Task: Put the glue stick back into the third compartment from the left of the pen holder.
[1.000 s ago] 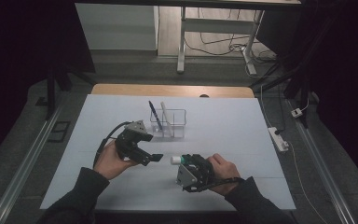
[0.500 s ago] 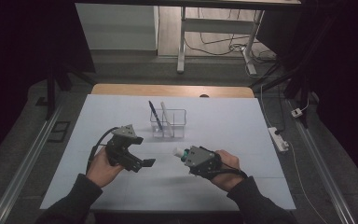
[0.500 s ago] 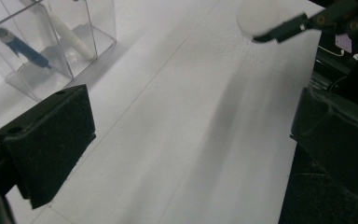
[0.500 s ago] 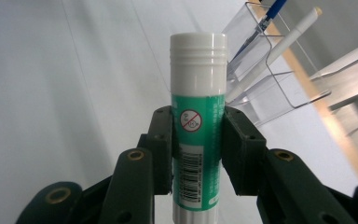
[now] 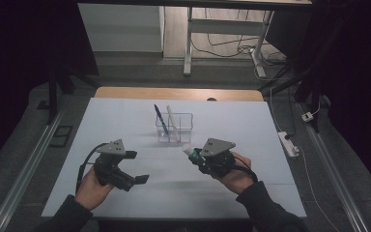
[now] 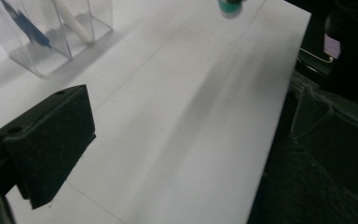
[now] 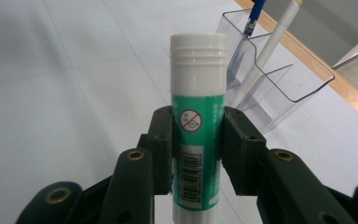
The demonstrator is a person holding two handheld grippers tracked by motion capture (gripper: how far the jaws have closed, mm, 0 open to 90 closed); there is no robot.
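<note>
My right gripper [image 5: 196,155] is shut on a green glue stick [image 5: 190,152] with a white cap, held just above the white table [image 5: 251,125]. In the right gripper view its jaws clamp the glue stick [image 7: 198,135] around the label, cap pointing away. Just beyond stands a clear organizer [image 5: 175,127] holding a blue pen [image 5: 158,116] and a white pen [image 5: 171,119]. My left gripper [image 5: 137,167] is near the table's front left; its jaws have just been opening and stand wide with nothing between them. One black pad [image 6: 51,140] rises at the left of the left gripper view.
A wooden strip [image 5: 178,93] runs along the table's far edge. A white power strip [image 5: 289,144] lies on the floor at the right, beside a metal rail. The organizer [image 7: 270,79] has bare compartments next to the pens.
My left gripper has drawn back to the left, away from the glue stick, with its jaws wider. My right gripper has carried the glue stick up and to the right, closer to the organizer.
</note>
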